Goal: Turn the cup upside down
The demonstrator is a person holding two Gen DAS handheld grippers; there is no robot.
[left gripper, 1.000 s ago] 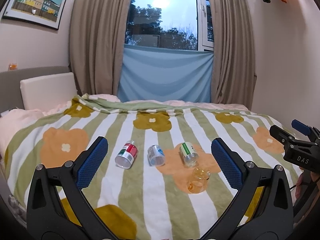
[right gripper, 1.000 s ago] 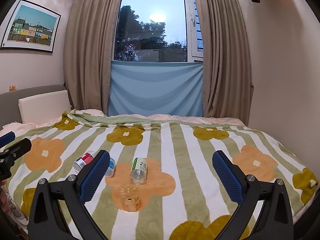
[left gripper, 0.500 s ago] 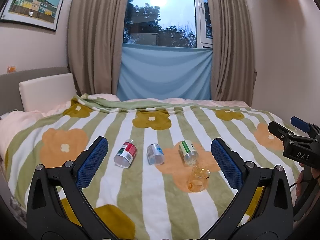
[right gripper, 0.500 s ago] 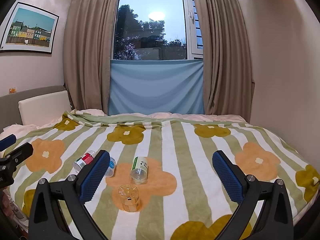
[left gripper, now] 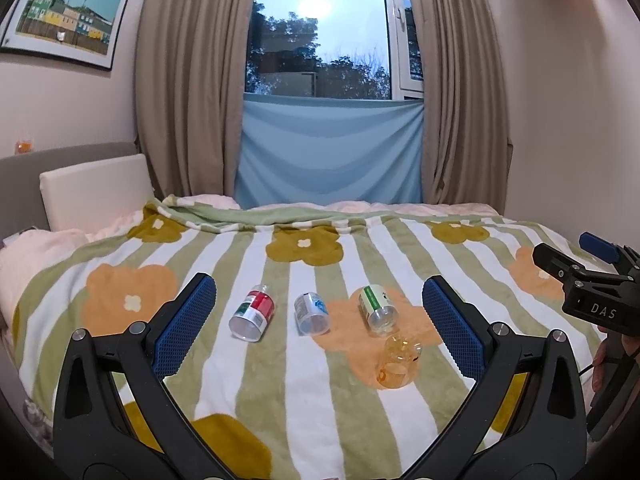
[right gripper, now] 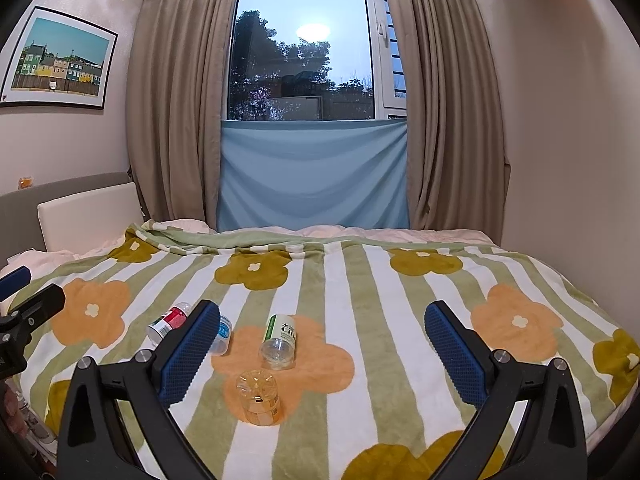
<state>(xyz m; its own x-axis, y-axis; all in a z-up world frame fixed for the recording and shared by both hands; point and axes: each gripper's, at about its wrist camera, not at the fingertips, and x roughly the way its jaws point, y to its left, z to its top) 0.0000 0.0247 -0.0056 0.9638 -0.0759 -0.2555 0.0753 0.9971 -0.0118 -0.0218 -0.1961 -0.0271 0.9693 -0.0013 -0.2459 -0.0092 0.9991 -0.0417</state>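
Striped green-and-white blanket (left gripper: 280, 380) with orange and mustard flowers covers the bed in the left wrist view. Three small bottles lie on their sides across the middle of the frame: a red-labelled bottle (left gripper: 253, 313), a blue-labelled bottle (left gripper: 311, 313) and a green-labelled bottle (left gripper: 377, 307). The clear amber cup (left gripper: 398, 361) sits lower right of centre, just below the green-labelled bottle, on an orange flower. The left tongs (left gripper: 318, 332) are spread wide apart and hold nothing; the cup lies between their tips, nearer the right one. The right tongs (left gripper: 576, 258) reach in from the right edge.

In the right wrist view the cup (right gripper: 258, 397) sits lower centre, just inside the left tip of the right tongs (right gripper: 322, 350), which are also wide apart and empty. The green-labelled bottle (right gripper: 279, 340) lies just above it.
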